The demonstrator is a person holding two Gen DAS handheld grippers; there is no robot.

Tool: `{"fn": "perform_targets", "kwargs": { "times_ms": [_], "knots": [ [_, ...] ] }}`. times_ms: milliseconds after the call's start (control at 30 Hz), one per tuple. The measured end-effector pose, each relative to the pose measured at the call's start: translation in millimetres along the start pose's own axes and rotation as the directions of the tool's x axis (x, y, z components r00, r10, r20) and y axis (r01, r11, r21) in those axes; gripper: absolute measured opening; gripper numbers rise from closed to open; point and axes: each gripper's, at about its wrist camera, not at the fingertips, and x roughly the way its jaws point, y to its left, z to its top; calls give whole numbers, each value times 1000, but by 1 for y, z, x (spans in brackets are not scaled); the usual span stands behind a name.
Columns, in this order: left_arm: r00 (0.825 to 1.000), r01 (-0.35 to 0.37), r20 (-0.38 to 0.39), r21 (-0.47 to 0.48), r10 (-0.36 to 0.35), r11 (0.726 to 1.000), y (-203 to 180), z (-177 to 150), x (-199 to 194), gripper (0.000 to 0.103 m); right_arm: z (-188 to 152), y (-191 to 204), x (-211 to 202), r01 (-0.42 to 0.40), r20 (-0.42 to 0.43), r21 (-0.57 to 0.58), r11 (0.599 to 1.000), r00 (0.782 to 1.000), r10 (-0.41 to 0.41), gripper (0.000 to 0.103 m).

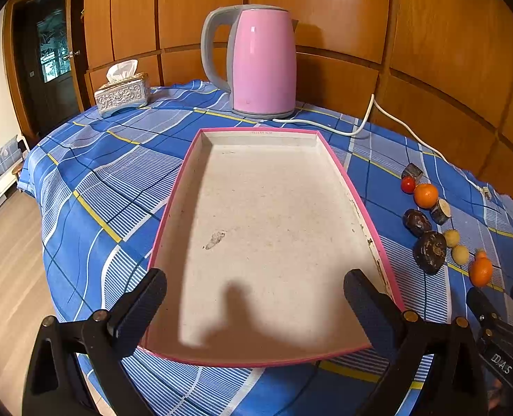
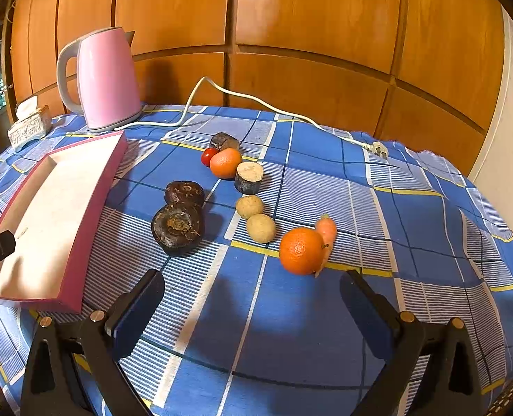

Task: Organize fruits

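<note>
A pink-rimmed shallow tray (image 1: 346,180) lies empty on the blue checked tablecloth; it also shows in the right wrist view (image 2: 100,187). My left gripper (image 1: 254,294) is open over its near end. My right gripper (image 2: 253,298) is open and empty above the cloth, short of the fruits. In front of it lie a near orange (image 2: 301,251), a small carrot (image 2: 328,232), two tan round fruits (image 2: 260,227), two dark water chestnuts (image 2: 178,227), a cut dark stem piece (image 2: 249,176), a far orange (image 2: 225,163), a red cherry tomato (image 2: 208,156) and another dark stem piece (image 2: 224,141).
A pink kettle (image 1: 263,62) stands behind the tray, its white cord (image 2: 256,100) running across the cloth to a plug (image 2: 377,148). A silver tissue box (image 1: 122,95) sits at the back left. Wooden panels stand behind the table. The table edge drops to floor on the left.
</note>
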Motion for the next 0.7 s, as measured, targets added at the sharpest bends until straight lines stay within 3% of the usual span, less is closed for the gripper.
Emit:
{"fn": "perform_targets", "kwargs": {
  "times_ms": [200, 567, 700],
  "knots": [
    [1000, -1, -1, 2, 1, 1000, -1, 0, 0, 103, 1, -1, 1, -21, -36, 22, 1000, 999, 22, 103],
    [1000, 7, -8, 10, -7, 1000, -1, -2, 2, 103, 0, -8, 2, -6, -27, 36, 999, 1000, 7, 103],
    [998, 57, -22, 20, -57, 998, -2, -3, 3, 103, 2, -29, 6, 13, -31, 95, 995, 999, -10, 103]
  ]
}}
